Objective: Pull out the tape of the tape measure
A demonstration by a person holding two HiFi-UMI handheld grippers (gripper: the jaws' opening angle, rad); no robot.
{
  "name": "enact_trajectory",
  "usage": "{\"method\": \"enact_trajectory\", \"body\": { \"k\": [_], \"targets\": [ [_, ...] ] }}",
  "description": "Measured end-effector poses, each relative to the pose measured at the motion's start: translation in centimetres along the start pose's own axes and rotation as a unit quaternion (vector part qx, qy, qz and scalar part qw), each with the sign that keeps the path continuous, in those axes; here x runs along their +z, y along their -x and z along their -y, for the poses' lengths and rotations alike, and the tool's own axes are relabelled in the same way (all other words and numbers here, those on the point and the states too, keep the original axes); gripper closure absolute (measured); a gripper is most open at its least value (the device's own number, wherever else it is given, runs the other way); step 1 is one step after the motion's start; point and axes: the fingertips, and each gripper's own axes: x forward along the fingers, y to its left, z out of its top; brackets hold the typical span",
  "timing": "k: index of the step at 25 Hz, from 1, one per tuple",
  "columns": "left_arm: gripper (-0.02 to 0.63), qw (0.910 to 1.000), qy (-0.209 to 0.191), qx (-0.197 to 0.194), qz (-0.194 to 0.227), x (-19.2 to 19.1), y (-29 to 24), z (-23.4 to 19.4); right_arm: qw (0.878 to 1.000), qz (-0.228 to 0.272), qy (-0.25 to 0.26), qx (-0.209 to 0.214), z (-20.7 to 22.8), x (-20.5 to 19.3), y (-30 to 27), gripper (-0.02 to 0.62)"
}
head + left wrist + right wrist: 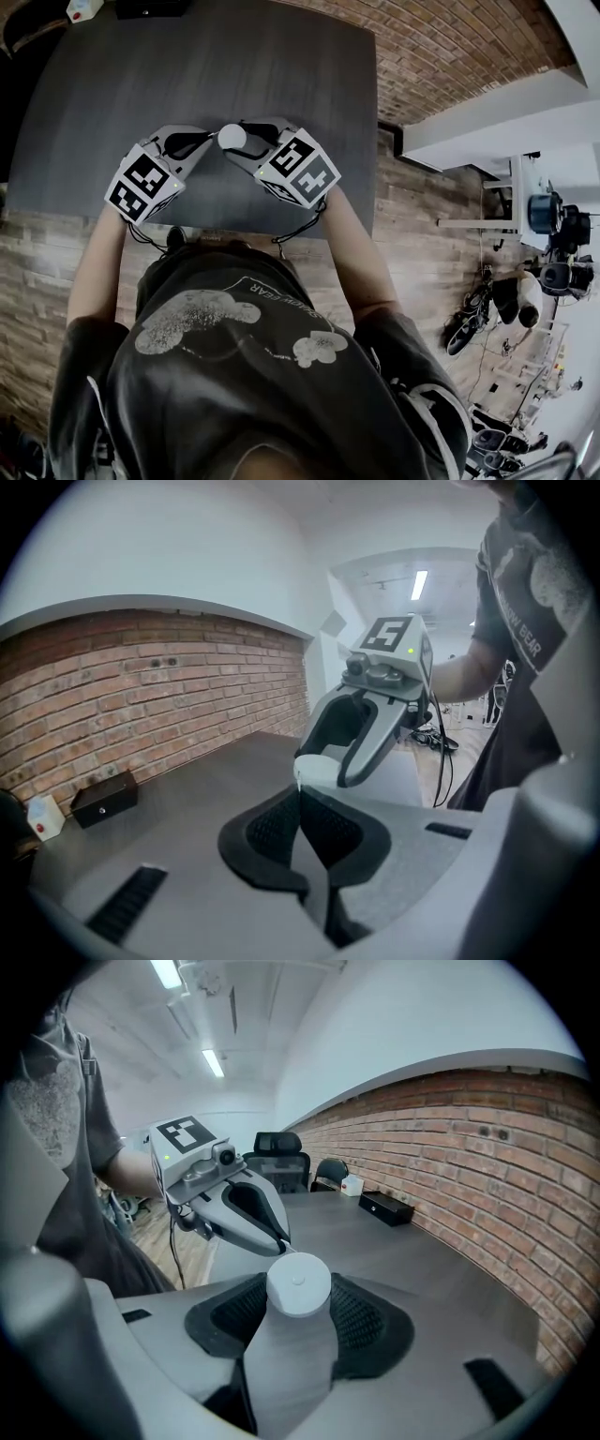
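The tape measure [232, 137] is a small round white case held over the near part of the dark table [187, 66]. My right gripper [298, 1309] is shut on its case [298, 1284], one pad on each side. My left gripper [300, 803] meets it from the left with its jaws pressed together. A thin white sliver, the tape's end, shows pinched at their tips, just in front of the case [321, 770]. In the head view the left gripper [214, 141] and the right gripper [236, 141] stand tip to tip. No drawn-out length of tape is visible.
A black box [104, 799] and a small white item with a red spot [44, 817] sit at the table's far edge by the brick wall [141, 686]. Office chairs [278, 1157] stand beyond the table's end. Cables and gear [487, 309] lie on the floor at right.
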Motion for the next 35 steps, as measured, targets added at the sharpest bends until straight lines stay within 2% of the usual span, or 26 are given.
{"method": "enact_trajectory", "body": {
  "k": [5, 9, 24, 28, 35],
  "targets": [
    [0.595, 0.9999, 0.005, -0.011, -0.005, -1.7, 2.0, -1.7, 0.998, -0.003, -0.047, -0.052, 1.4, -0.5, -0.4, 0.365],
    [0.595, 0.9997, 0.018, -0.017, 0.004, -1.9, 2.9, -3.4, 0.995, 0.003, -0.069, -0.069, 2.2, -0.3, 0.1, 0.365],
    [0.595, 0.9995, 0.006, -0.032, -0.006, -2.6, 3.1, -3.8, 0.993, -0.010, -0.068, -0.092, 2.2, -0.2, -0.6, 0.365],
    [0.595, 0.9996, 0.003, -0.023, -0.017, -3.0, 3.6, -4.4, 0.991, -0.027, -0.055, -0.119, 3.0, -1.0, 0.1, 0.365],
    [0.595, 0.9995, 0.030, -0.009, -0.011, -3.3, 4.7, -5.7, 0.987, -0.022, -0.073, -0.141, 4.2, -1.6, 2.0, 0.365]
  ]
}}
